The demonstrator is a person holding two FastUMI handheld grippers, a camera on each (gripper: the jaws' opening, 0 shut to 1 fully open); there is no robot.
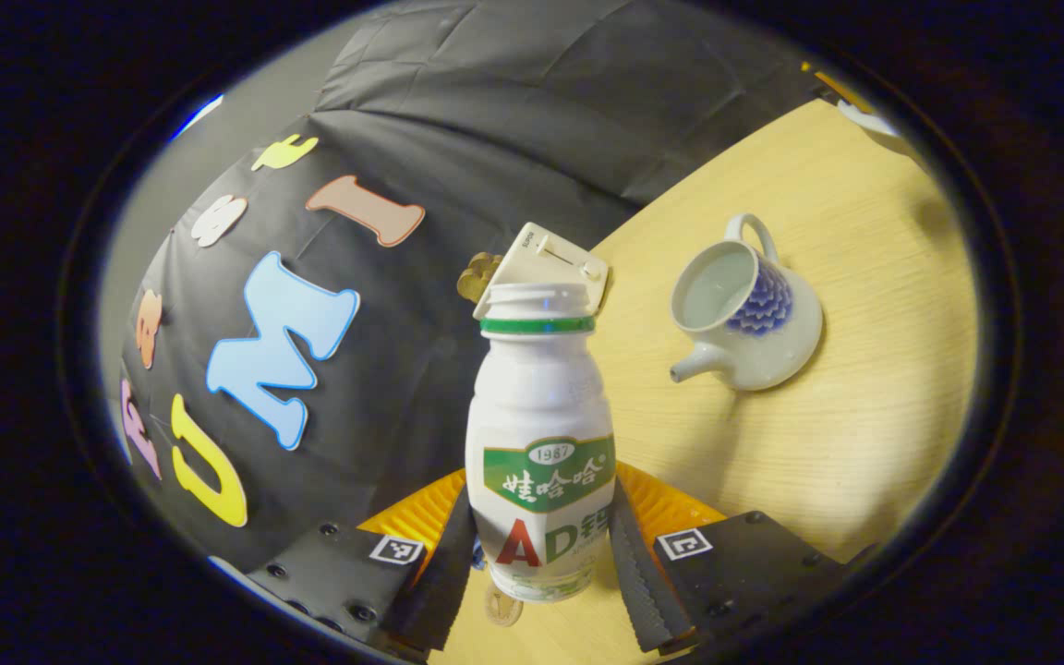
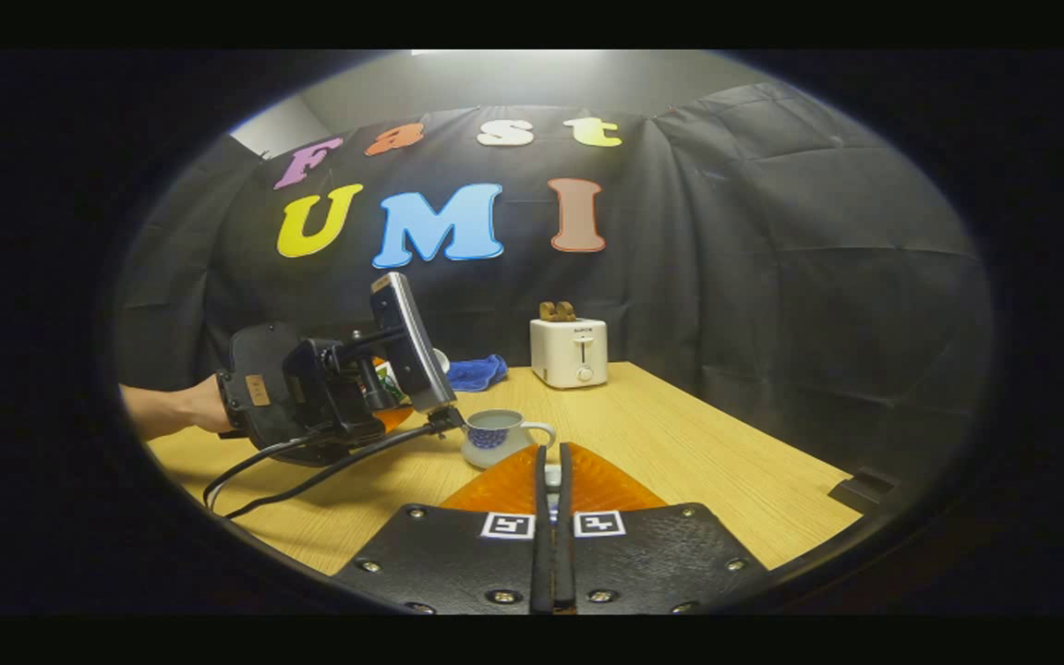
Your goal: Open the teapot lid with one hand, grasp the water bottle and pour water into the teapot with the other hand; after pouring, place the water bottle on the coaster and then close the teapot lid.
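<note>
I have the water bottle (image 1: 541, 443) clamped between the fingers of my left gripper (image 1: 541, 554), both pressing on its lower body, cap off and neck pointing away from me. It sits slightly tilted rather than fully tipped. No stream leaves the mouth, so I judge I am in the pouring step, either about to tip or just levelling off; I cannot tell which.

My right gripper (image 2: 552, 517) has its fingers drawn together, nearly touching. Something small and pale shows between them near the tips, which I take to be the teapot lid, though it is too hidden to be sure.

Beyond the bottle, ahead and to the right of my left fingers, the teapot (image 1: 744, 319) stands open on the table (image 1: 864, 443) with water visible inside and its spout turned toward the bottle. In the right gripper view it sits just ahead of my right fingertips, with the left gripper and the hand (image 2: 172, 411) holding it to its left.

Farther back stands a toaster (image 2: 569, 351) with a blue cloth (image 2: 477, 372) beside it.

Next I need either to bring the bottle's mouth over the teapot opening, or to find the coaster, which I cannot make out.
</note>
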